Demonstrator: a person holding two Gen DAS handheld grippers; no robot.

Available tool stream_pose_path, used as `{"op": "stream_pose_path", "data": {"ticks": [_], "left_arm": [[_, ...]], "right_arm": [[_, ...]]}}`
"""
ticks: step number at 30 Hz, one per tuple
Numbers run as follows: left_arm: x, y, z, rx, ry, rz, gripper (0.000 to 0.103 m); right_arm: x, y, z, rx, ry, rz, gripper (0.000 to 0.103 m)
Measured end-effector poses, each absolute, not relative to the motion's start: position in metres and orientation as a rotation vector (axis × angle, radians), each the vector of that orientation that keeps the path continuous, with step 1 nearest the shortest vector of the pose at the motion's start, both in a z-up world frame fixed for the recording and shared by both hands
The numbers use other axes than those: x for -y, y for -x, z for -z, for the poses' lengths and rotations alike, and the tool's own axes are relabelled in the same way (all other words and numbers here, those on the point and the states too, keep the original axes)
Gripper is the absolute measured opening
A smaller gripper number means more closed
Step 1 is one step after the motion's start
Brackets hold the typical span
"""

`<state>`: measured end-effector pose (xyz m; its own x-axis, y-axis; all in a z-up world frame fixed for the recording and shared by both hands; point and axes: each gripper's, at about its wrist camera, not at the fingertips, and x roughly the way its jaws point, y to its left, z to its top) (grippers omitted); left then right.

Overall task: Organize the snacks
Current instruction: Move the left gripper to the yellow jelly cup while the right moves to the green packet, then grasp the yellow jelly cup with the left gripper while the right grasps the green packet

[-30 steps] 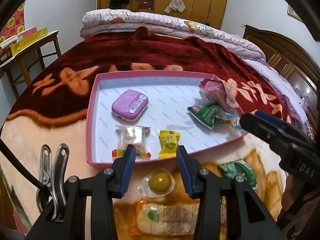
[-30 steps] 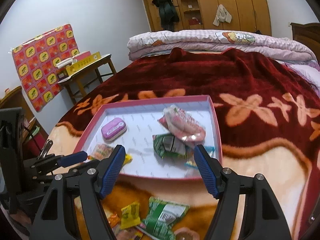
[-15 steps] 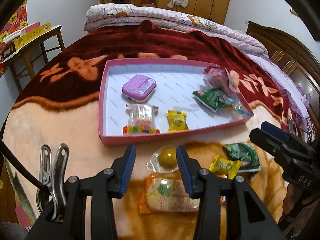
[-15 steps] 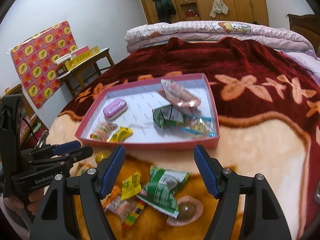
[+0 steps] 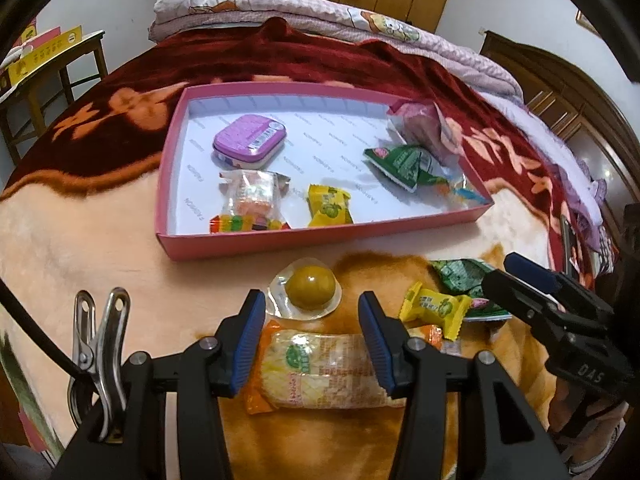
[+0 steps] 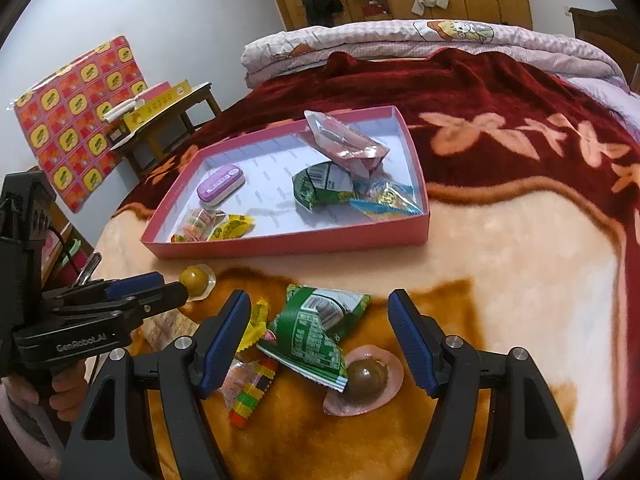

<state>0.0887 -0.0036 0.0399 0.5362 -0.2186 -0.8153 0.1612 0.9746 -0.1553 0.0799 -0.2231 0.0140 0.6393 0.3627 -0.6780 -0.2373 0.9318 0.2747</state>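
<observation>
Snacks lie loose on the bed beside the pink tray [image 5: 224, 246]. Left gripper [image 5: 312, 316] hovers, jaws wide, over the yellow jelly cup [image 5: 310, 286]; right gripper [image 6: 320, 320], jaws wide, over the green packet [image 6: 316, 328].

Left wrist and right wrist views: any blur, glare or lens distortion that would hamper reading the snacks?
Left wrist view: sharp, strong fisheye bowing of the pink cardboard tray, dark vignette in the corners, small highlight on the clear-domed yellow jelly cup. Right wrist view: equally sharp, the same bowing, soft indoor light with faint shadows, mild sheen on the shiny pink foil packet in the tray.
</observation>
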Motion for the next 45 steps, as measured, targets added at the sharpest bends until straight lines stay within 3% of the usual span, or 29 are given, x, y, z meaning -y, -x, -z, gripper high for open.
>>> {"op": "stream_pose_path", "data": {"ticks": [13,19,23,28,31,33,38,42,45], "left_arm": [[0.024,-0.1,-0.024,-0.978,-0.076,0.145,0.055],[0.027,-0.099,-0.02,-0.965,-0.075,0.142,0.07],[0.036,-0.099,-0.016,-0.982,-0.124,0.18,0.089],[0.036,-0.102,-0.018,-1.013,-0.104,0.183,0.09],[0.031,-0.102,-0.021,-0.991,-0.063,0.172,0.081],[0.029,-0.101,-0.022,-0.979,-0.077,0.158,0.066],[0.019,-0.097,-0.026,-0.953,-0.045,0.168,0.044],[0.013,-0.094,-0.028,-0.939,-0.021,0.185,0.041],[0.013,-0.091,-0.031,-0.927,-0.021,0.192,0.04]], "right_arm": [[0.224,-0.082,0.005,-0.865,-0.195,-0.353,0.073],[0.219,-0.08,0.009,-0.865,-0.171,-0.339,0.073],[0.221,-0.079,0.01,-0.854,-0.19,-0.337,0.073],[0.221,-0.077,0.011,-0.84,-0.188,-0.336,0.073],[0.22,-0.077,0.012,-0.839,-0.18,-0.333,0.073],[0.221,-0.076,0.012,-0.837,-0.193,-0.33,0.073],[0.224,-0.073,0.011,-0.829,-0.225,-0.32,0.071],[0.222,-0.07,0.011,-0.824,-0.209,-0.302,0.063],[0.223,-0.068,0.011,-0.819,-0.217,-0.297,0.05]]}}
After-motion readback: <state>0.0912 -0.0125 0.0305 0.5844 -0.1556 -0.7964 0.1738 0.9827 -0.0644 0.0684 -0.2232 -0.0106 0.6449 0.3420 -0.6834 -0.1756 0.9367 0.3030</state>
